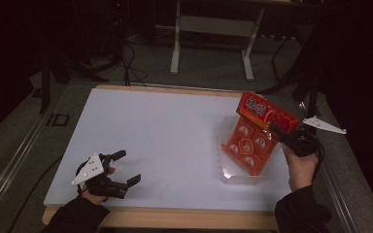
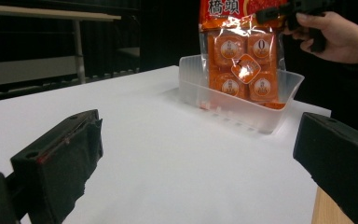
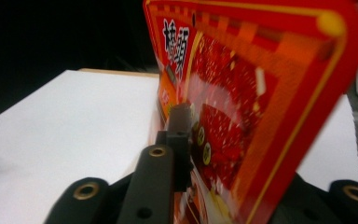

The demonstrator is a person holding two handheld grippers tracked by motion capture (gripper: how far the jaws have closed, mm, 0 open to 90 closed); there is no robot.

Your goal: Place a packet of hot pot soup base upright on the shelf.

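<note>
A white table top (image 1: pixel 165 141) with a pale wooden edge was set in a dark room. A clear plastic tray (image 1: pixel 233 175) was placed near the right edge of that top and is taken as the landmark. Beyond the tray, across a grey floor, the white legs of a second table (image 1: pixel 176 43) were seen, and dark cables (image 1: pixel 128 65) were laid on the floor to the far left of the tray.

An orange-red snack packet (image 1: pixel 255 138) was stood upright in the tray, its lower end resting inside the tray and its red header raised above the tray's rim. The header was clasped by the right gripper (image 1: pixel 278 130), which was held just to the right of the tray. In the right gripper view, one black jaw was seen lying against the header's printed face (image 3: pixel 242 107); the header was between the jaws.

The left gripper (image 1: pixel 125 167) was held well to the left of the tray, close to the near edge of the table. Its jaws were spread wide apart, with nothing between them.
</note>
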